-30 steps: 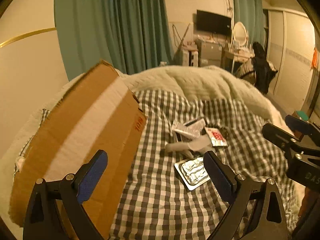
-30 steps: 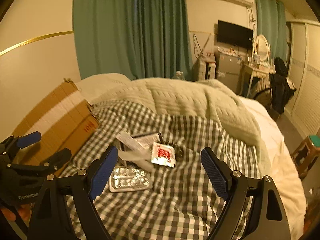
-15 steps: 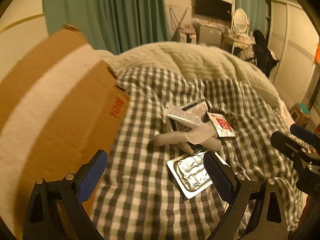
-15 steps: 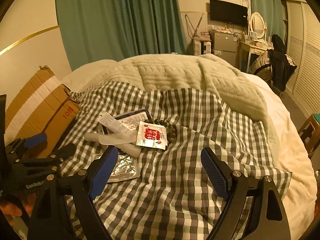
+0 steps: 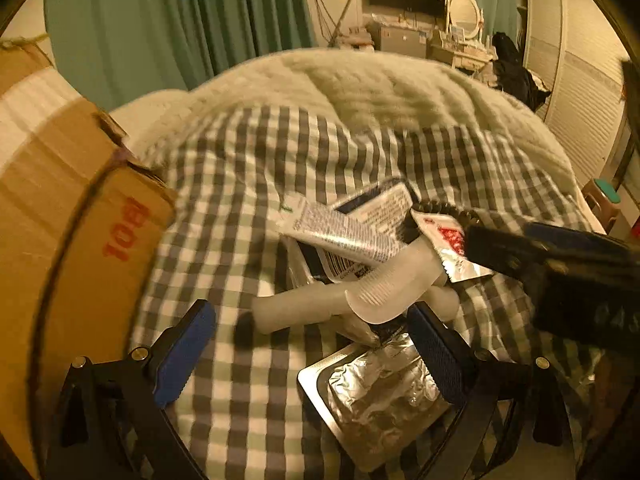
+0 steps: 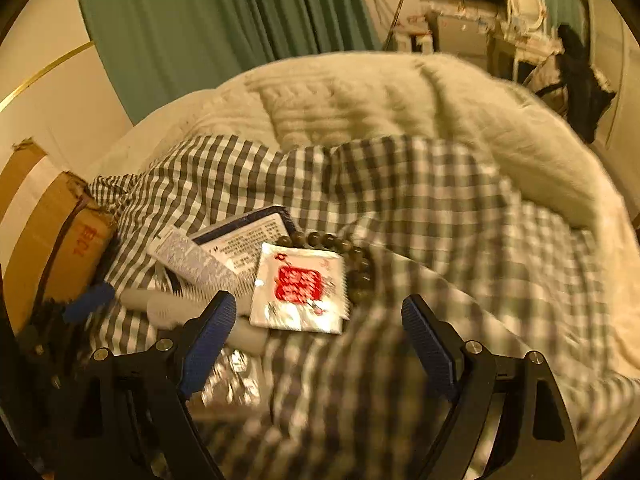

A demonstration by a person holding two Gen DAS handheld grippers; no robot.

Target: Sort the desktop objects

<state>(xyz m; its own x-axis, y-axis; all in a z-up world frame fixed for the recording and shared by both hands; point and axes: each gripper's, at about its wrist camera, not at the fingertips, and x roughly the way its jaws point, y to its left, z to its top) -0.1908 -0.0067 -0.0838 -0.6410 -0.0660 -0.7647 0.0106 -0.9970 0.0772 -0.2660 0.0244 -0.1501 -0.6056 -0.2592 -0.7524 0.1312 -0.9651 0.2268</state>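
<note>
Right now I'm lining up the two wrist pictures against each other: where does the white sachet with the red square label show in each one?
Left wrist: the sachet lies right of centre, partly hidden behind the right gripper's dark finger.
Right wrist: the sachet lies just left of centre, fully visible, beyond the open right gripper.
Shared landmark: the cardboard box at the left edge of both.

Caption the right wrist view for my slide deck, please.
Open right gripper above white sachet with red label on checked bedcover.
</note>
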